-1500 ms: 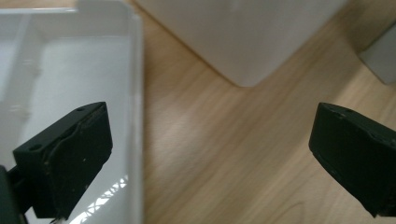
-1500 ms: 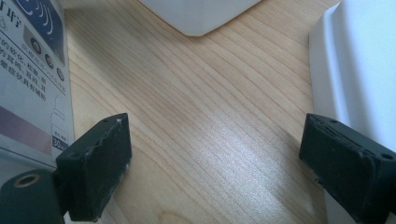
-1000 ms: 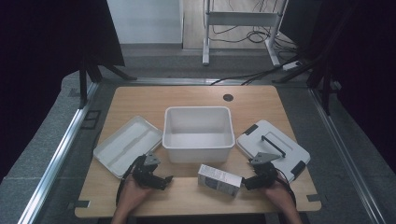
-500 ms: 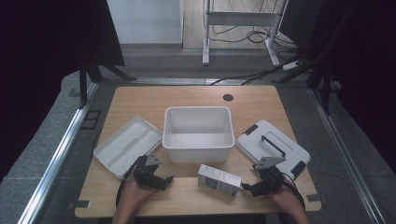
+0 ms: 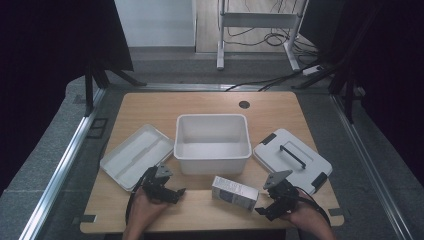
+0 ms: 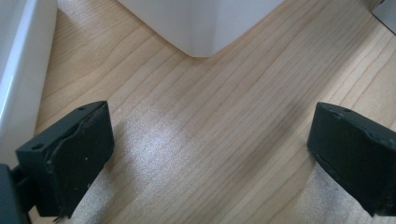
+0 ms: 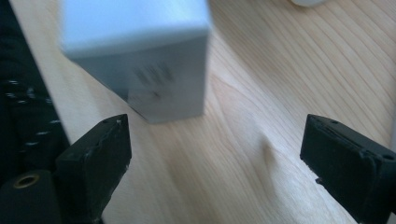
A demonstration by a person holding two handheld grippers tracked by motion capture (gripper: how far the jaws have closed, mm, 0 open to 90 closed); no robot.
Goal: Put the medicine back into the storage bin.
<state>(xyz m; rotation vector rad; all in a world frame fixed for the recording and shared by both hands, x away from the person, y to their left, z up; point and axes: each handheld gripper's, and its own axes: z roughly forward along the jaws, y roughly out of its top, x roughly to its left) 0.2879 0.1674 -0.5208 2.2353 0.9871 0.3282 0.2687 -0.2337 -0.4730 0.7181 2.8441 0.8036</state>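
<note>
A small white carton point(image 5: 234, 192) lies near the table's front edge, in front of a white open bin point(image 5: 212, 143). My right gripper point(image 5: 263, 205) sits just right of the carton, open, jaws aimed at it. In the right gripper view the carton point(image 7: 140, 60) looms blurred just beyond the wide-apart jaws, nothing between them. My left gripper point(image 5: 176, 192) rests open at the front left, between a white tray point(image 5: 136, 155) and the bin. The left gripper view holds the bin's corner point(image 6: 201, 23) ahead and the tray's edge point(image 6: 18, 70) at left.
A white lid with a dark handle and clips point(image 5: 293, 159) lies at the right of the bin. A round cable hole point(image 5: 244, 104) sits at the back of the wooden table point(image 5: 150, 112). Dark curtains and metal rails flank the table.
My right gripper has dropped lower and moved toward the front edge, turning its jaws at the carton. The left gripper has barely shifted.
</note>
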